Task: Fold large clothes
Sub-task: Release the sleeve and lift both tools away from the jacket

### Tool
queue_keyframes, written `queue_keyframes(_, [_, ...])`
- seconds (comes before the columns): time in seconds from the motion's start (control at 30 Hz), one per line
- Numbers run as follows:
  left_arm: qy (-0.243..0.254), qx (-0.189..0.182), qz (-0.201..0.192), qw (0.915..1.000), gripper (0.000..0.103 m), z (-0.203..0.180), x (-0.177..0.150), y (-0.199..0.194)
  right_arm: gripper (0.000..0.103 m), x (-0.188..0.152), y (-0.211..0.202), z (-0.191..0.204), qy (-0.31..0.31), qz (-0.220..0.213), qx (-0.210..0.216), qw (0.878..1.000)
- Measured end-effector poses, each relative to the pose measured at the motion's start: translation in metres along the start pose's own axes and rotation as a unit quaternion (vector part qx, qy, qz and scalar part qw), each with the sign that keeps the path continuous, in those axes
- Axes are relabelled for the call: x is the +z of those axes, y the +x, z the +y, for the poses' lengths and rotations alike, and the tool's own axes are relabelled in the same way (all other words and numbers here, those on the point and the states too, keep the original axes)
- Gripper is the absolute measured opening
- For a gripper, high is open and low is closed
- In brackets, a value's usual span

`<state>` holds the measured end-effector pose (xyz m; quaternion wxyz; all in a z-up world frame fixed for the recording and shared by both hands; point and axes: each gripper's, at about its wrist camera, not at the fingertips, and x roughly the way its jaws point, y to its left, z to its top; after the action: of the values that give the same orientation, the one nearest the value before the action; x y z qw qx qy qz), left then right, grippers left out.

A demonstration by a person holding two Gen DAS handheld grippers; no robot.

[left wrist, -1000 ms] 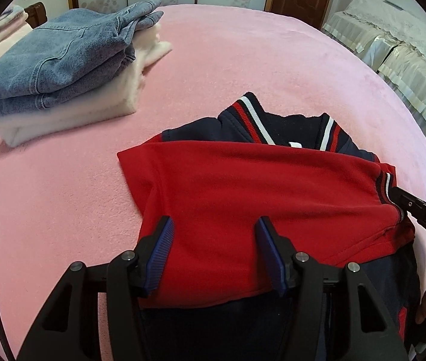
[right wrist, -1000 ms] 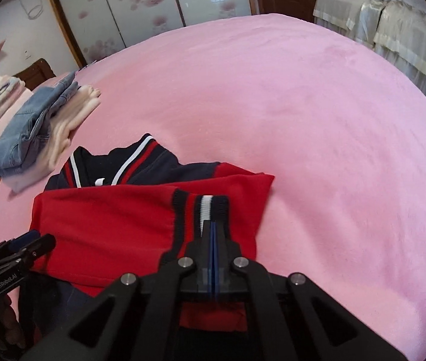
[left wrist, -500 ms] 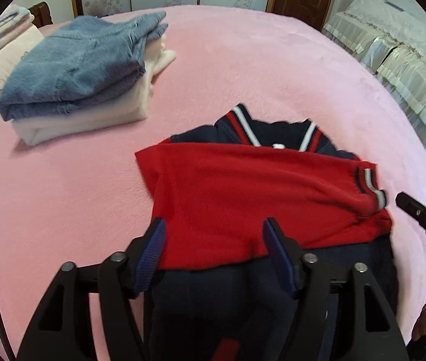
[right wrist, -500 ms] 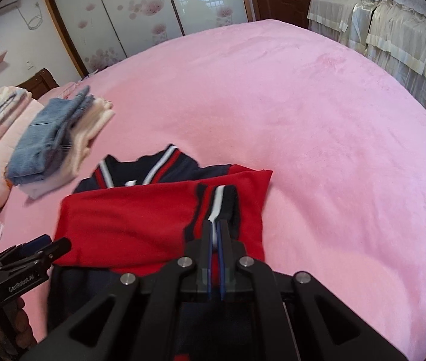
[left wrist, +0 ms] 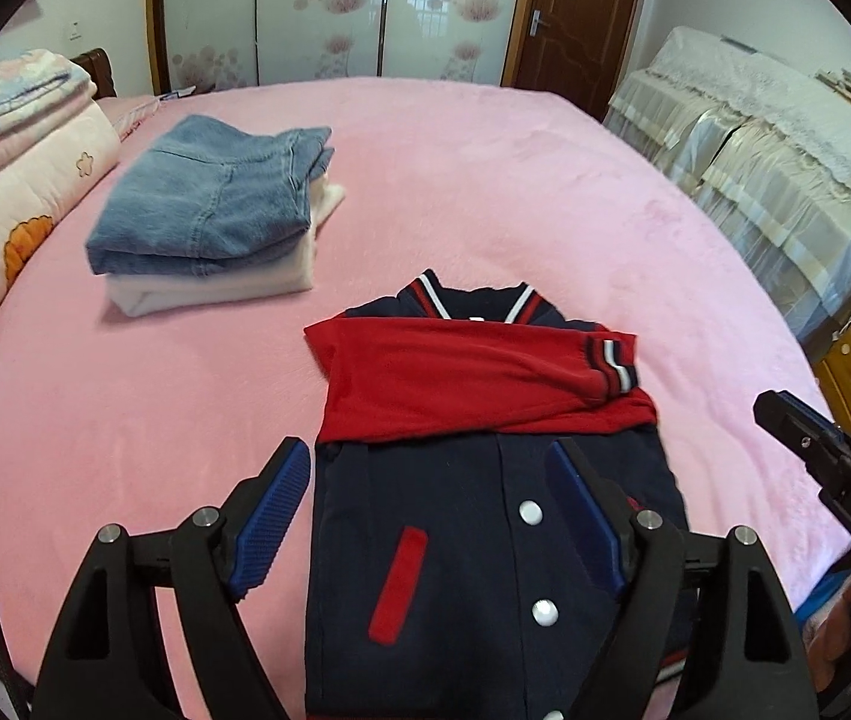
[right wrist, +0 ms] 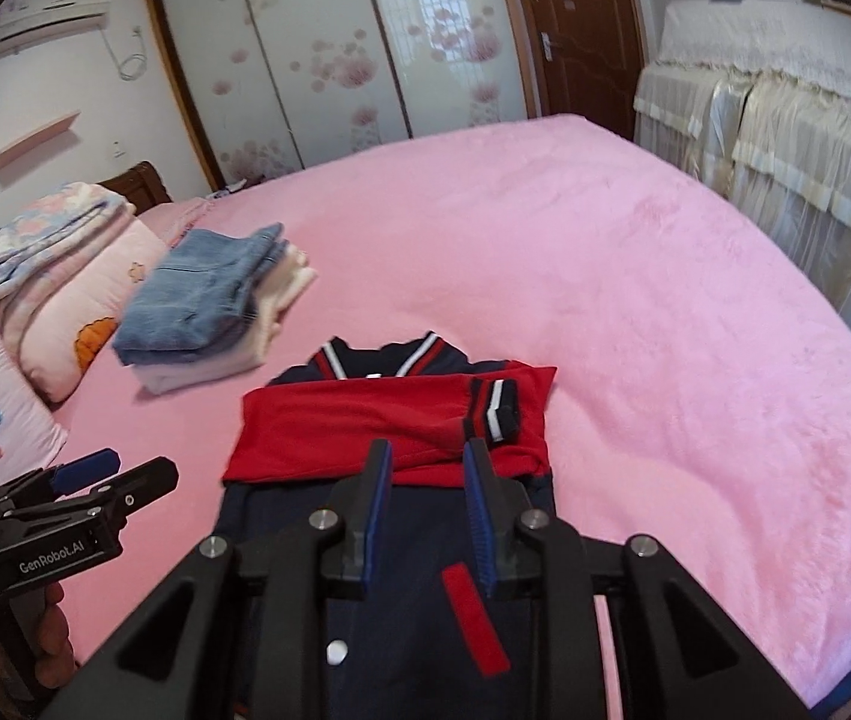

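The navy varsity jacket [left wrist: 485, 546] lies front-up on the pink bed [left wrist: 485, 180], collar away from the person, with both red sleeves [left wrist: 461, 384] already laid across the chest, one cuff [right wrist: 494, 411] resting on top near the jacket's right edge. So the sleeve folds look done; the body is still full length, and I'd judge it needs at least one fold from hem toward collar before it can join the pile. That pile, folded jeans [left wrist: 209, 204] on a cream garment [left wrist: 281, 276], sits near the pillows [left wrist: 17, 204], well apart from the jacket. The left hand-held gripper [left wrist: 428, 516] hangs above the jacket, jaws wide and opening, gripping nothing. The right hand-held gripper [right wrist: 425, 510] is opening too, its jaws only narrowly apart and empty, with the sleeve lying free beyond them.
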<state>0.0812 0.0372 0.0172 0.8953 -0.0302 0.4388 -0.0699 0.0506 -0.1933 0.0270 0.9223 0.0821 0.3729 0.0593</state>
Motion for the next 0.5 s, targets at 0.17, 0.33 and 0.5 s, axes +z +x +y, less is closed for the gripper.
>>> queue_keyframes(0.17, [0.003, -0.004, -0.013, 0.9999, 0.08, 0.0, -0.018, -0.036, 0.036, -0.017, -0.029, 0.009, -0.006, -0.009, 0.009, 1.0])
queue_keyframes(0.33, [0.005, -0.008, -0.012, 0.9999, 0.08, 0.003, -0.042, -0.056, 0.037, -0.04, -0.044, 0.012, -0.016, -0.001, 0.011, 1.0])
queue_keyframes(0.5, [0.011, -0.011, -0.002, 0.9999, 0.08, 0.011, -0.072, -0.059, 0.037, -0.066, -0.051, 0.007, -0.031, 0.018, 0.008, 0.999])
